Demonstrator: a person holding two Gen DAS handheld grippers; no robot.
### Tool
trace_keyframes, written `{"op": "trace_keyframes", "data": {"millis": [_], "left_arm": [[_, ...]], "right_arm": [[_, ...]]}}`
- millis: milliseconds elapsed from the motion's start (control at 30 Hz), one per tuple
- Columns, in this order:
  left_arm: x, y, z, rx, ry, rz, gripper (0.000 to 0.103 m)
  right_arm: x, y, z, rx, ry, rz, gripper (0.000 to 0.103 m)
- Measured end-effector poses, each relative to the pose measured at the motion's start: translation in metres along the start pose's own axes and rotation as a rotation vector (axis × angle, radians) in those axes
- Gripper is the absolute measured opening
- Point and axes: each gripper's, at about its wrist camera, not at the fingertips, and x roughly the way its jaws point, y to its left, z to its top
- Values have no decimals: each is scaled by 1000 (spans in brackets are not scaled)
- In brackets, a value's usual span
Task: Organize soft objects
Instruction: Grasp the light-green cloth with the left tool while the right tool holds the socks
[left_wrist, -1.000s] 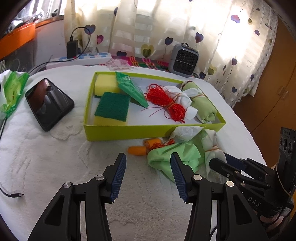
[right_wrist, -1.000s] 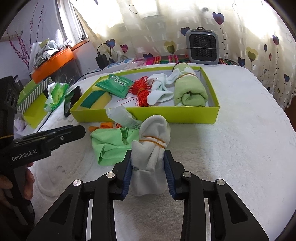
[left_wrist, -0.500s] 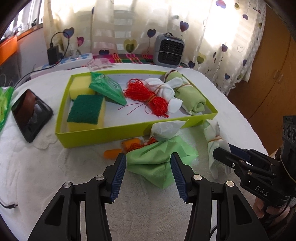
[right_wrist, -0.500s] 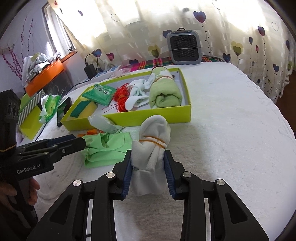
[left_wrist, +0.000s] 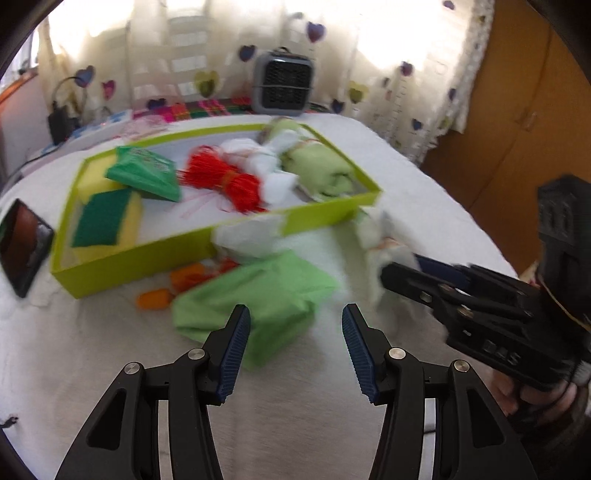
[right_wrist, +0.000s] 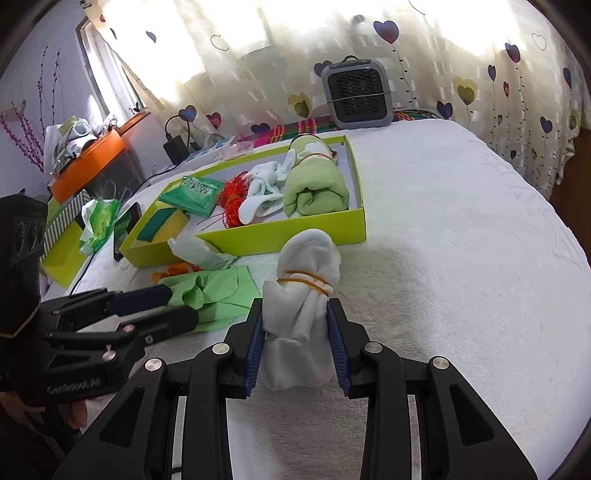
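My right gripper (right_wrist: 297, 350) is shut on a white cloth bundle (right_wrist: 301, 306) tied with an orange rubber band, held just above the white bedcover. It also shows blurred in the left wrist view (left_wrist: 384, 254). My left gripper (left_wrist: 295, 349) is open and empty, its tips just short of a loose light-green cloth (left_wrist: 255, 299), also in the right wrist view (right_wrist: 214, 291). The lime-green tray (left_wrist: 177, 245) holds sponges (left_wrist: 105, 218), a green packet (left_wrist: 146, 177), red string (left_wrist: 225, 182), white socks and a rolled green towel (right_wrist: 314, 188).
A crumpled white cloth (right_wrist: 199, 253) and orange pieces (left_wrist: 166, 290) lie against the tray's front wall. A phone (left_wrist: 24, 247) lies left of the tray. A grey heater (right_wrist: 356, 94) stands at the back. A power strip and boxes are at the far left.
My left gripper has swung right and closer to the green cloth, and the view is blurred by motion. My right gripper has carried the white bundle slightly right, still shut on it.
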Motion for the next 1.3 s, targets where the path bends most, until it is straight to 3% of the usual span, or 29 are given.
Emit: {"op": "trace_keyframes", "data": {"millis": [167,300,500,700,833,1300], "left_arm": [[-6,-8,-5,27,-4,-12,51],[-19,1,3,36,-69,92,51],[-2,16,13,79,-21,185,51],[14,12,10,137,23,188,51],[16,5,7,168,32,141,51],[25,1,6,184,32,210,52]], "right_arm": [[-1,-4,0,12,-2,7,34],[-1,-6,0,21,0,17,34],[0,-7,-1,25,2,28,34],[0,-9,0,30,4,34,34],[1,-9,0,33,9,37,34],[2,-9,-1,37,13,43,34]]}}
